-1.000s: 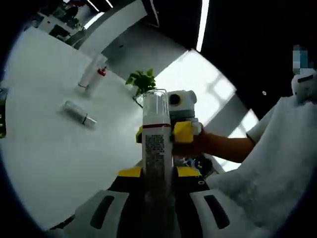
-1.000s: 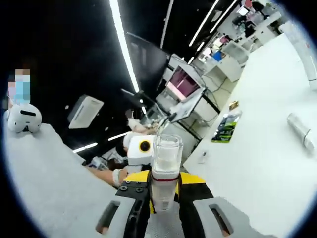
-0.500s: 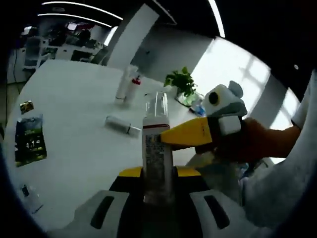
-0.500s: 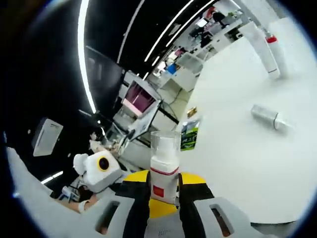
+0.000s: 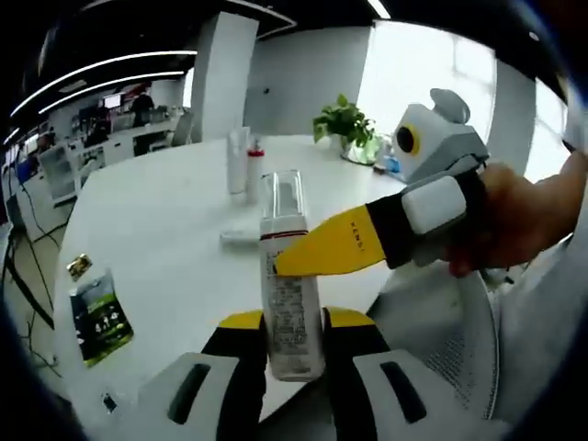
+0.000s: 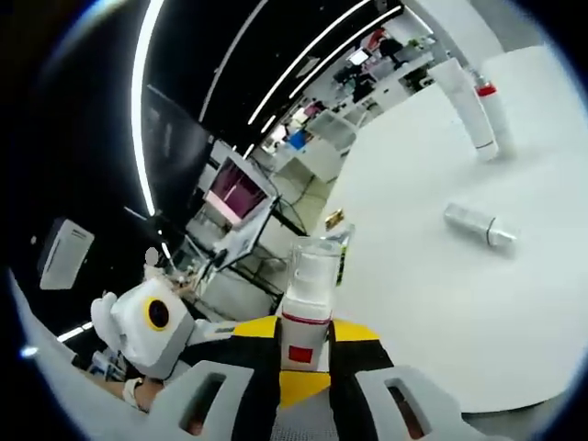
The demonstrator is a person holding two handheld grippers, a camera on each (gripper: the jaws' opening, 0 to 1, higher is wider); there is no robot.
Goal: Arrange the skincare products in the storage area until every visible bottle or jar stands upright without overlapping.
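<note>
Views swung; both jaws clamp clear-capped cylindrical bottle (image 5: 289,294).

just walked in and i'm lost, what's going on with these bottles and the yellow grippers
A person is tidying skincare products on a white table with two hand-held grippers. Both the left gripper and the right gripper appear shut on the same clear-capped bottle, held above the table's edge. Farther off, two tall bottles stand upright side by side, while a small tube lies on its side, not yet stood up.
</note>
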